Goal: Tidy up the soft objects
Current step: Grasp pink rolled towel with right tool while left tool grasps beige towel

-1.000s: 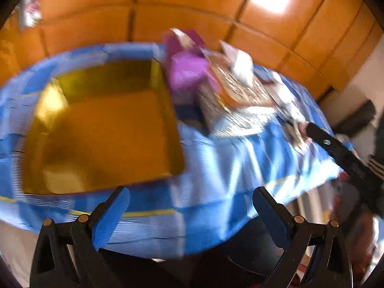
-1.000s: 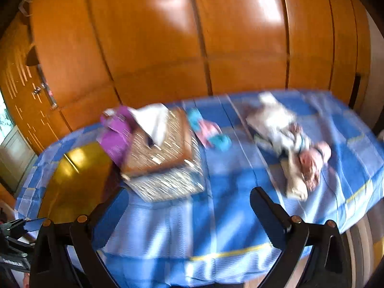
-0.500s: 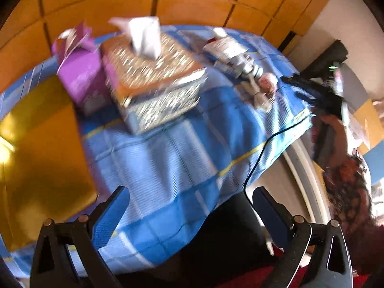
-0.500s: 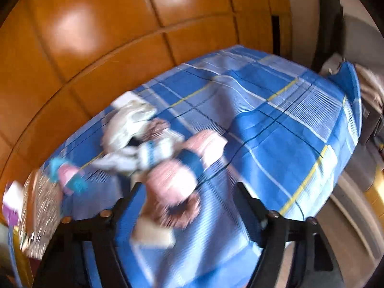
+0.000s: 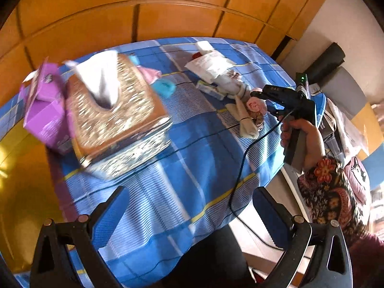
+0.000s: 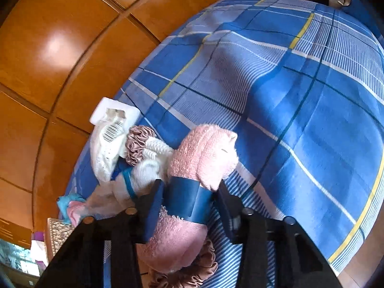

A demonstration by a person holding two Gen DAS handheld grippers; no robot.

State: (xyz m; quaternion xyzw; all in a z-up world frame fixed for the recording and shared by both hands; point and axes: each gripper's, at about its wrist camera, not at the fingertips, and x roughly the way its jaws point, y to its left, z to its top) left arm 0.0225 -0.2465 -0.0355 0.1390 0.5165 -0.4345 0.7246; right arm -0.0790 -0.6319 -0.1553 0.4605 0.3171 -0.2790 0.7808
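The right gripper (image 6: pixel 188 204) has just been closing, and its blue pads now press on either side of a rolled pink towel (image 6: pixel 204 158) with a blue band round its middle. The towel lies on the blue checked tablecloth (image 6: pixel 300 120) near the right edge of the tabletop, with a brown scrunchie (image 6: pixel 192 276) under its near end. Just behind it lie a white rolled cloth (image 6: pixel 144 170), a second brown scrunchie (image 6: pixel 138 144) and a white packet with a barcode (image 6: pixel 108 139).

The left gripper (image 5: pixel 189 216) hangs over the near edge of the tabletop, jaws wide apart, nothing between them. Beyond it stands a glittery tissue box (image 5: pixel 115 117) with a white tissue sticking up, a purple box (image 5: pixel 45 115) touching its left side and a gold tray (image 5: pixel 21 180) at the left edge. Behind, near the far edge, lie pink and turquoise cloths (image 5: pixel 158 81).
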